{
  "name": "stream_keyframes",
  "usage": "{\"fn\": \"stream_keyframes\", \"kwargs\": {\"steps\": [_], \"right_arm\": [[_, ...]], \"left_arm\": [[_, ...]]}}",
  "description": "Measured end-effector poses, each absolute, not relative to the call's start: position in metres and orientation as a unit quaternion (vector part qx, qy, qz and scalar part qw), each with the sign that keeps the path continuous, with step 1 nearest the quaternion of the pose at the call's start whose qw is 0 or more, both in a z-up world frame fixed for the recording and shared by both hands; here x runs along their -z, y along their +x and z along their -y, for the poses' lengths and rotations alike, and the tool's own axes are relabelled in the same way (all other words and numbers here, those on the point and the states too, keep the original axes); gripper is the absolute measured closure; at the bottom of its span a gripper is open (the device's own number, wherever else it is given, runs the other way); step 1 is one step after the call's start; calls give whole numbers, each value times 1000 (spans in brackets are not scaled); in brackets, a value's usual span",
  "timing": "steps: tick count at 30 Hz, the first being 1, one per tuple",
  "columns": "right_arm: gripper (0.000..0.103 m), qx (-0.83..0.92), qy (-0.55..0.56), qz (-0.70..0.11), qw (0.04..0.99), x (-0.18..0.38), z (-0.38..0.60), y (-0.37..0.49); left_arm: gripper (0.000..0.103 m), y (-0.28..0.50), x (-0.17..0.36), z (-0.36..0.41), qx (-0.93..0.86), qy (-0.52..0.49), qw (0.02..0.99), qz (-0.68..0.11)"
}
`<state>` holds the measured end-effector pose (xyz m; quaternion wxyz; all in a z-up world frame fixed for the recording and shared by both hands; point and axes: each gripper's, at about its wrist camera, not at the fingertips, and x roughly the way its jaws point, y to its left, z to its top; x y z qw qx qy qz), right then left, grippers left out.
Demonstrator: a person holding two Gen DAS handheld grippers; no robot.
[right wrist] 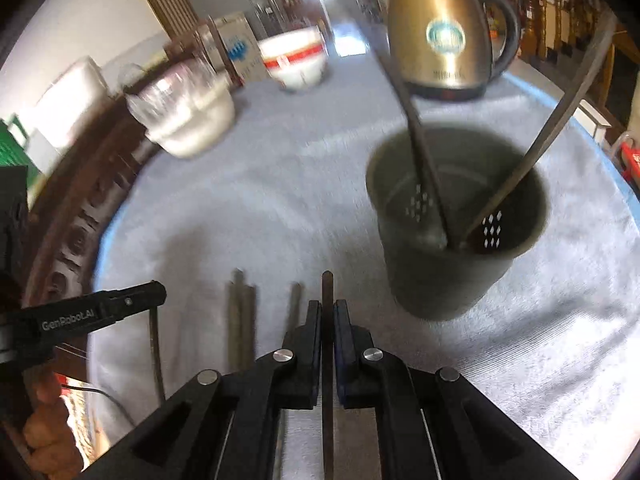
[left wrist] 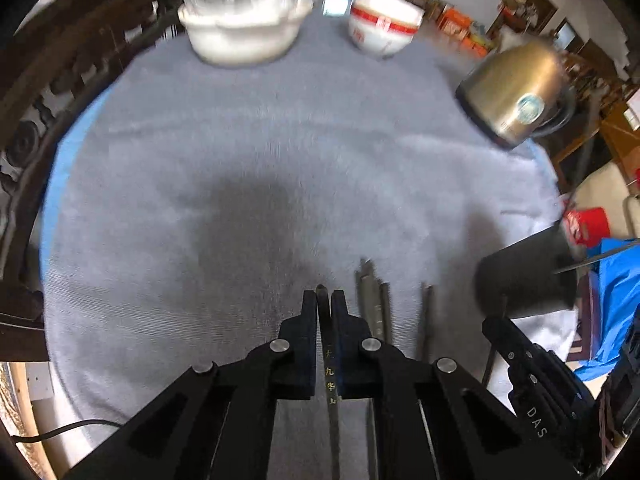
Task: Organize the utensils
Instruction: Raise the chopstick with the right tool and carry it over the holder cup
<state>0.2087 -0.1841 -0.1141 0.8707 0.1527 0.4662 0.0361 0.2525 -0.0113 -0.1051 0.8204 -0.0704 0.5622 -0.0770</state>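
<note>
My left gripper [left wrist: 323, 300] is shut on a dark chopstick [left wrist: 330, 364] with gold characters, held above the grey cloth. The right wrist view shows that left gripper [right wrist: 158, 294] from the side, its chopstick [right wrist: 157, 356] hanging below. My right gripper [right wrist: 328, 308] is shut on another dark chopstick [right wrist: 327, 286]. Three more chopsticks [right wrist: 240, 312] lie on the cloth between the two grippers, also visible as chopsticks [left wrist: 376, 304] in the left wrist view. To the right stands a dark perforated utensil holder [right wrist: 440, 280] with two long utensils [right wrist: 420, 148] leaning in it.
A brass-coloured kettle [right wrist: 444, 36] stands behind the holder. A red-banded white bowl [left wrist: 382, 24] and stacked clear and white bowls [left wrist: 244, 20] sit at the far edge. A carved dark wooden rail [left wrist: 36, 120] curves along the left of the round table [left wrist: 80, 136].
</note>
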Motion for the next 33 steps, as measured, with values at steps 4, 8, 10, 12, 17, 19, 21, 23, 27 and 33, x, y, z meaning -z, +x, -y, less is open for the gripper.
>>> {"fn": "stream_keyframes", "kwargs": {"steps": [4, 8, 10, 12, 17, 19, 21, 23, 27, 33], "right_arm": [[97, -44, 164, -427, 888, 90, 195, 192], [97, -58, 180, -385, 903, 65, 204, 170], [97, -65, 183, -361, 912, 52, 204, 164], [97, -74, 189, -337, 919, 41, 203, 156], [97, -95, 197, -263, 940, 9, 205, 128], [97, -101, 203, -235, 945, -2, 207, 118], [97, -107, 208, -205, 950, -14, 211, 107], [97, -106, 210, -174, 956, -26, 218, 100], [97, -88, 214, -110, 967, -47, 236, 90], [97, -42, 219, 2, 975, -74, 262, 79]], "left_arm": [[97, 232, 68, 4, 86, -80, 844, -524], [97, 218, 38, 0, 98, -88, 860, -494], [97, 212, 23, -2, 105, -91, 867, -478], [97, 205, 10, -3, 110, -93, 873, -466], [97, 188, -15, -5, 121, -96, 887, -436], [97, 182, -24, -5, 125, -98, 891, -426], [97, 177, -33, -4, 129, -97, 896, -415], [97, 171, -45, -2, 134, -94, 902, -400], [97, 163, -69, 6, 146, -87, 914, -369], [97, 166, -100, 27, 170, -82, 927, -325]]}}
